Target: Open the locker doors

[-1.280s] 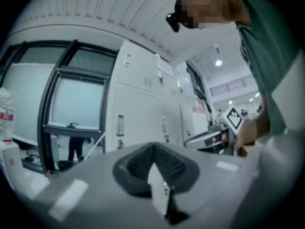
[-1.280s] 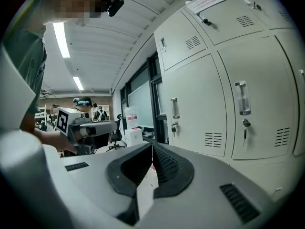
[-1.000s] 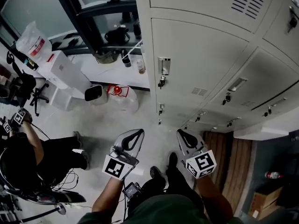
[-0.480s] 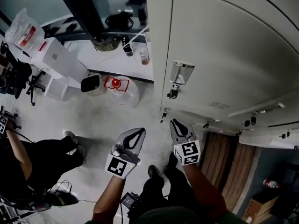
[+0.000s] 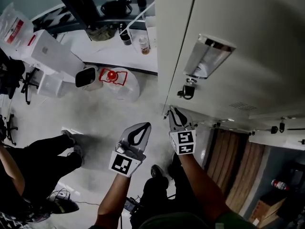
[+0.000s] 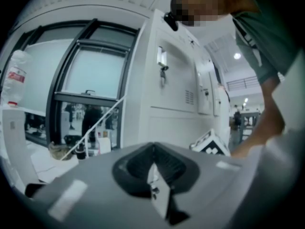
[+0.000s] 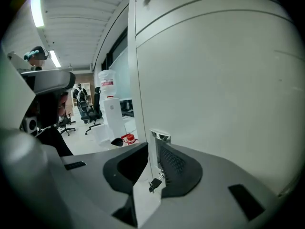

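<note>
Right hand-held gripper [image 7: 151, 150] at a locker latch [image 7: 160, 138]
Its jaws stand apart with the latch between them, against the locker door [image 7: 219, 80]; the left hand-held gripper [image 6: 152, 149] waits nearby (jaws together, empty).

The locker doors [image 5: 248, 27] are painted light grey. The nearest door is seen closed, flush with the frame. A chrome handle [image 5: 208, 56] is fitted near its left edge, and a small dark lock tab [image 5: 187, 92] is hung under it.
</note>
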The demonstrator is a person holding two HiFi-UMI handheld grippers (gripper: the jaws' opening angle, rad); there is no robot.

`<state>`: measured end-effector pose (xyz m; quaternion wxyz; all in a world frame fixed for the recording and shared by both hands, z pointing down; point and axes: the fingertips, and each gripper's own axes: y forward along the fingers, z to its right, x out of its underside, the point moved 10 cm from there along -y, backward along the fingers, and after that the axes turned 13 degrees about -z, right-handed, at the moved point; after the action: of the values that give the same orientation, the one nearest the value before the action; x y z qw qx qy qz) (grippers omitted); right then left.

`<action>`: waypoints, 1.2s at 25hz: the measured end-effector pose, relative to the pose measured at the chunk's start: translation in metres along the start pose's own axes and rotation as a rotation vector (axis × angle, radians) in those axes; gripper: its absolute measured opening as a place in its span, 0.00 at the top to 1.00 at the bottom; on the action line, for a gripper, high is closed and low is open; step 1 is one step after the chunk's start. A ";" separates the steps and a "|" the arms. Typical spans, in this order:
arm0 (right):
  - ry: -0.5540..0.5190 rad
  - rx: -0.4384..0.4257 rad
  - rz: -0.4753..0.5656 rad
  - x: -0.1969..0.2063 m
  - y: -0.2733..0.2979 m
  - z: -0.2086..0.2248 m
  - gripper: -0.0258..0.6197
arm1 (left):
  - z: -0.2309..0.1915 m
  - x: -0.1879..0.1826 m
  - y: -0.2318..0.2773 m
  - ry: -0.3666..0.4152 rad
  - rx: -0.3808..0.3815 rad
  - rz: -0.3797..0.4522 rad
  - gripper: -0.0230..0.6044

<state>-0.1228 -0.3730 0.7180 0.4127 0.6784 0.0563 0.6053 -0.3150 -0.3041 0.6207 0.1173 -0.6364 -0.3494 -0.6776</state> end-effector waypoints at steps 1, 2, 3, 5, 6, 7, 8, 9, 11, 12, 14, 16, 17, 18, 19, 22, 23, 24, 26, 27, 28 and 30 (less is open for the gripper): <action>-0.001 0.007 0.003 0.002 0.006 0.001 0.87 | -0.001 0.005 0.004 -0.001 0.002 -0.002 0.97; -0.003 0.011 0.005 0.003 0.012 0.001 0.86 | -0.001 0.009 0.007 -0.001 0.004 -0.005 0.97; -0.006 0.012 0.003 0.005 0.017 0.000 0.86 | -0.001 0.014 0.010 0.002 0.008 -0.010 0.97; -0.012 0.019 0.002 0.008 0.026 -0.004 0.86 | -0.002 0.020 0.015 0.008 0.015 -0.015 0.97; -0.017 0.027 0.008 0.009 0.028 -0.006 0.86 | -0.002 0.022 0.018 0.010 0.018 -0.015 0.97; -0.022 0.036 0.017 0.009 0.030 -0.008 0.86 | -0.003 0.024 0.019 0.009 0.019 -0.014 0.97; -0.027 0.042 0.025 0.009 0.030 -0.009 0.86 | -0.003 0.025 0.021 0.007 0.020 -0.015 0.97; -0.030 0.045 0.033 0.010 0.029 -0.009 0.86 | -0.003 0.027 0.022 0.003 0.019 -0.015 0.97; -0.038 0.039 0.039 0.012 0.027 -0.009 0.87 | -0.004 0.029 0.025 -0.011 0.015 -0.014 0.96; -0.045 0.030 0.039 0.013 0.024 -0.010 0.89 | -0.003 0.030 0.026 -0.018 0.013 -0.015 0.97; -0.056 0.007 0.033 0.018 0.017 -0.013 0.90 | 0.000 0.031 0.029 -0.025 0.007 -0.019 0.97; -0.055 -0.012 0.027 0.025 0.007 -0.019 0.90 | 0.004 0.032 0.033 -0.032 0.001 -0.022 0.97; -0.053 -0.019 0.024 0.030 0.002 -0.023 0.90 | 0.007 0.032 0.034 -0.036 -0.002 -0.023 0.97; -0.051 -0.026 0.021 0.034 -0.004 -0.027 0.90 | 0.010 0.032 0.036 -0.039 -0.004 -0.023 0.97; -0.049 -0.032 0.016 0.039 -0.011 -0.030 0.90 | 0.014 0.032 0.036 -0.041 -0.003 -0.023 0.97; -0.047 -0.052 -0.007 0.055 -0.032 -0.040 0.90 | 0.030 0.029 0.034 -0.025 0.031 -0.008 0.96; -0.048 -0.059 -0.017 0.060 -0.040 -0.042 0.90 | 0.036 0.028 0.031 -0.018 0.049 -0.001 0.94; -0.050 -0.064 -0.028 0.066 -0.047 -0.044 0.90 | 0.043 0.028 0.028 -0.015 0.065 0.004 0.91; -0.051 -0.073 -0.048 0.075 -0.060 -0.046 0.90 | 0.053 0.029 0.021 -0.011 0.095 0.009 0.92; -0.051 -0.077 -0.057 0.079 -0.066 -0.046 0.90 | 0.059 0.029 0.017 -0.005 0.112 0.010 0.91; -0.050 -0.080 -0.065 0.083 -0.072 -0.047 0.90 | 0.065 0.030 0.014 0.001 0.127 0.008 0.92; -0.047 -0.084 -0.084 0.092 -0.085 -0.046 0.90 | 0.078 0.032 0.008 0.018 0.154 -0.001 0.93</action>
<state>-0.1028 -0.2419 0.7327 0.4669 0.6715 0.0496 0.5732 -0.2544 -0.2515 0.6494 0.1686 -0.6194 -0.3997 -0.6544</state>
